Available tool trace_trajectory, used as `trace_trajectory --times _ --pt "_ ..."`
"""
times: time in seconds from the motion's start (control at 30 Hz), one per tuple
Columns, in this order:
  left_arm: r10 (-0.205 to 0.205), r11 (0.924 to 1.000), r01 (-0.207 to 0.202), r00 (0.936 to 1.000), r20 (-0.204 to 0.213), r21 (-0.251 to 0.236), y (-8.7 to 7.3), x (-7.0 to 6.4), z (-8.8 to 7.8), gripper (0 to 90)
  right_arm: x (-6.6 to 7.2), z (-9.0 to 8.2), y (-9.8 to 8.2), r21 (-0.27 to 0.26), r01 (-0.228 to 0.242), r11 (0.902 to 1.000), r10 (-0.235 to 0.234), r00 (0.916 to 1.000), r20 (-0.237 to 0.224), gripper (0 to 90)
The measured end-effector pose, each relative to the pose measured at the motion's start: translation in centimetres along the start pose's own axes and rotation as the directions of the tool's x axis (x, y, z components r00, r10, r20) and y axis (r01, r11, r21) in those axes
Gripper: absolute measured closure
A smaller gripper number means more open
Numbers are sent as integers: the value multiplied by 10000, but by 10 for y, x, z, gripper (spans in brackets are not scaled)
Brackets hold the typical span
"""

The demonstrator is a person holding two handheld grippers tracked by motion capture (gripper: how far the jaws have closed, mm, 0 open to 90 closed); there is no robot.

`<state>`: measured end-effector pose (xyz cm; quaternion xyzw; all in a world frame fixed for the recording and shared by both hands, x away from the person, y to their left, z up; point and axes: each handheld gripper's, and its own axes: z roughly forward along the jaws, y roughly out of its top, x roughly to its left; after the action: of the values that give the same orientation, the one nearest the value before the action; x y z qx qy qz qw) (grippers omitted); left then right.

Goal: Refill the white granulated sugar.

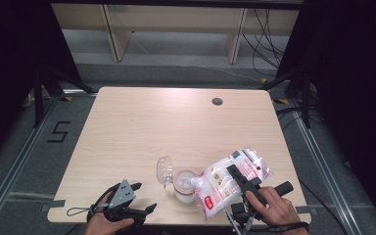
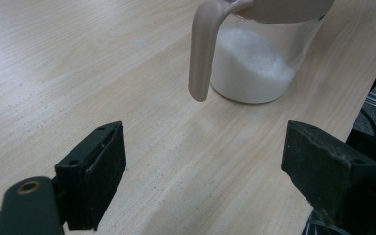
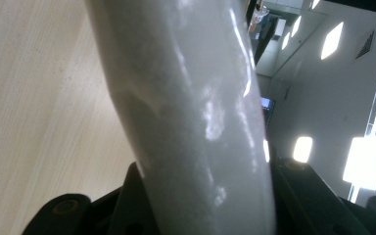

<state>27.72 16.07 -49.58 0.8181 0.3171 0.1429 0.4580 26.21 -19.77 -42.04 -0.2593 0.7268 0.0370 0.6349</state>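
A clear glass jar (image 1: 184,188) partly filled with white granules stands near the table's front edge, its hinged lid (image 1: 164,170) swung open to the left. A plastic bag of white granules with a red label (image 1: 220,188) is tilted, one corner at the jar's mouth. My right gripper (image 1: 235,175) is shut on the bag; in the right gripper view the bag (image 3: 186,112) bulges between the jaws. My left gripper (image 1: 144,197) is open at the front left, with nothing between its jaws. Its own view has the gripper (image 2: 205,171) facing the jar (image 2: 254,68) and a beige clasp (image 2: 201,54).
The wooden table (image 1: 142,122) has a round cable hole (image 1: 217,101) at the back right. Its front edge runs just under both hands. Shelving legs and cables stand on the floor behind the table.
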Motion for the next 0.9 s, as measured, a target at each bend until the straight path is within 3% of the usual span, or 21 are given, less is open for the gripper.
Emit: trace_trajectory --times 0.13,0.17,0.2,0.27,0.3,0.47,0.6,0.67,0.77,0.87,0.9 --pt "-21 10000 21 10000 -18 -19 0 0 0 164 0 0 0 -42 -11 10000 11 10000 -7 686" --pt "-28 10000 28 10000 -10 -16 0 0 0 164 3 0 0 46 -334 9994 335 9994 -115 686" --pt "-28 10000 28 10000 -6 -14 0 0 0 164 0 0 0 -35 -68 10000 68 10000 -35 686" --pt "4 10000 -4 10000 -8 -9 0 0 0 164 0 0 0 -73 -83 9999 83 10000 -22 686" --pt "12 10000 -12 10000 -20 -9 0 0 0 164 3 0 0 34 -446 9990 446 9989 -115 686" --pt "-5 10000 5 10000 -33 -17 0 0 0 164 5 -1 1 234 -839 9962 844 9962 -203 686" --pt "-13 10000 13 10000 -17 -18 0 0 0 164 5 -1 1 252 -736 9970 741 9970 -216 687" --pt "-2 10000 2 10000 -13 -7 0 0 0 164 1 0 0 -23 -11 10000 11 10000 -93 687" --pt "-5 10000 5 10000 -36 -21 0 0 0 164 1 -1 1 90 -330 9994 330 9994 -86 687" --pt "-1 10000 1 10000 -11 2 0 0 -1 164 1 0 1 72 -266 9996 267 9996 -113 687" --pt "86 9999 -88 9997 -214 -90 1 1 -1 164 1 0 0 18 -100 9999 100 9999 -130 687"
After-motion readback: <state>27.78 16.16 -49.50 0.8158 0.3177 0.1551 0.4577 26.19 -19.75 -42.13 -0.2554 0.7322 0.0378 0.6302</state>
